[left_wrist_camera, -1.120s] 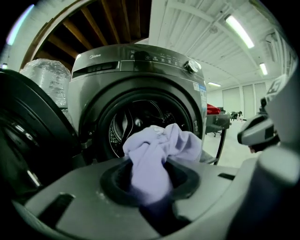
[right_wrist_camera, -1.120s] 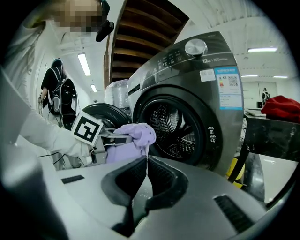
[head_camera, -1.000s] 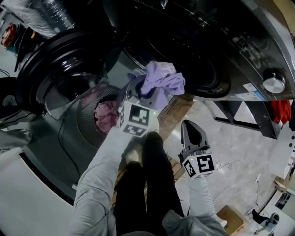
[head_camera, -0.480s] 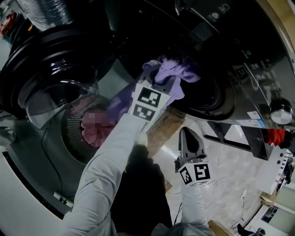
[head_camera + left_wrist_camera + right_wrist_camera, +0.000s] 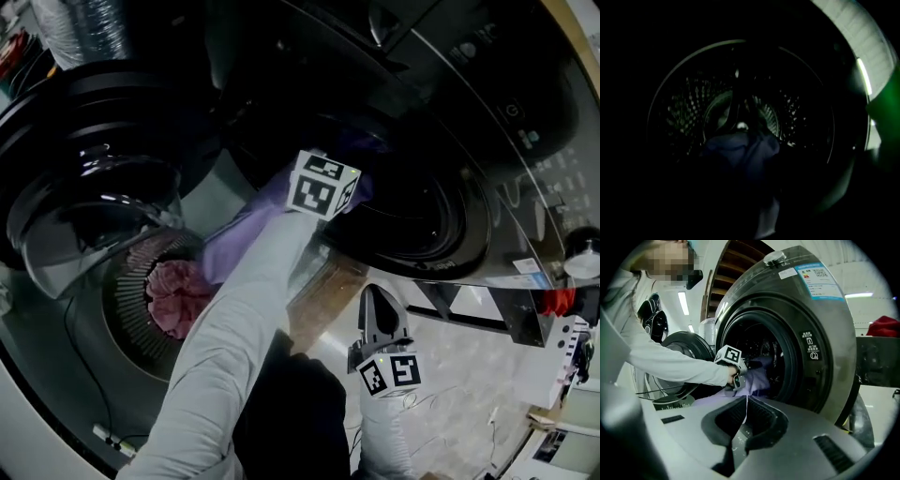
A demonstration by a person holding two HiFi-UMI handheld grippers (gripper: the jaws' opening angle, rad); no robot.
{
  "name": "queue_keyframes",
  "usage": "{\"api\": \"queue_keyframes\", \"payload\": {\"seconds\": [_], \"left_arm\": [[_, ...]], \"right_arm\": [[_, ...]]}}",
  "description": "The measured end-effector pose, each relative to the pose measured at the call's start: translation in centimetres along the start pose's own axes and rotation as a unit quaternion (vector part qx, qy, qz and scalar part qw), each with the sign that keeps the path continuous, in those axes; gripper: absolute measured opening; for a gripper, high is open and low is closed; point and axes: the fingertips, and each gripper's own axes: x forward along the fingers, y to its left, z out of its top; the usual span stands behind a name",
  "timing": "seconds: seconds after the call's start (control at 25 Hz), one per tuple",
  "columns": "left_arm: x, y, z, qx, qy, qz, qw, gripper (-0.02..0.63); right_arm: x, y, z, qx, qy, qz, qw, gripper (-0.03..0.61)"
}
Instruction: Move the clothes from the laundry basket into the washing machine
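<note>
My left gripper (image 5: 328,183) reaches through the washing machine's round opening (image 5: 427,220) into the dark drum. A lavender garment (image 5: 239,234) trails from it back over the sleeve and hangs at the drum mouth (image 5: 757,376). In the left gripper view the same cloth (image 5: 740,154) lies right ahead of the jaws, against the perforated drum wall (image 5: 684,117). Those jaws have just been opening, but it is too dark to see whether the pads still press the cloth. The laundry basket (image 5: 131,272) below holds pink clothes (image 5: 176,298). My right gripper (image 5: 380,314) hangs shut and empty outside the machine.
The washer's glass door (image 5: 84,178) stands swung open at the left, above the basket. A wooden board (image 5: 323,295) lies on the floor under the opening. A red cloth (image 5: 561,300) sits on a rack at the right. Cables run across the pale floor (image 5: 469,394).
The left gripper has carried the lavender garment from in front of the opening into the drum, so the cloth is now mostly hidden. The right gripper has sunk a little, still shut.
</note>
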Motion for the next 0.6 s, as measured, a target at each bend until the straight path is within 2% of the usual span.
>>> {"api": "queue_keyframes", "payload": {"seconds": [0.04, 0.08, 0.16, 0.24, 0.32, 0.48, 0.6], "left_arm": [[0.0, 0.3, -1.7, -0.010, 0.033, -0.006, 0.9994, 0.374], [-0.4, 0.4, -3.1, -0.010, 0.056, -0.010, 0.9983, 0.374], [-1.4, 0.1, -4.9, 0.024, 0.082, -0.017, 0.9962, 0.382], [-2.2, -0.5, -5.3, 0.065, 0.090, -0.021, 0.9936, 0.396], [-3.5, -0.5, -4.9, 0.077, 0.082, -0.017, 0.9935, 0.397], [-8.4, 1.0, -4.3, 0.090, 0.081, 0.014, 0.9926, 0.397], [-13.1, 2.7, -6.1, 0.101, 0.103, 0.048, 0.9884, 0.403]], "right_arm": [[0.1, 0.1, -0.4, 0.002, 0.001, 0.001, 1.000, 0.023], [0.1, 0.2, -0.6, 0.004, 0.002, 0.004, 1.000, 0.023], [0.0, 0.6, -1.0, 0.006, 0.006, 0.009, 1.000, 0.023], [-0.3, 0.9, -0.9, 0.008, 0.007, 0.013, 1.000, 0.023], [-0.6, 1.0, -0.5, 0.009, 0.008, 0.016, 1.000, 0.023], [-1.2, 0.9, 0.4, 0.013, 0.012, 0.020, 1.000, 0.023], [-1.5, 1.5, 0.5, 0.014, 0.020, 0.029, 0.999, 0.023]]}}
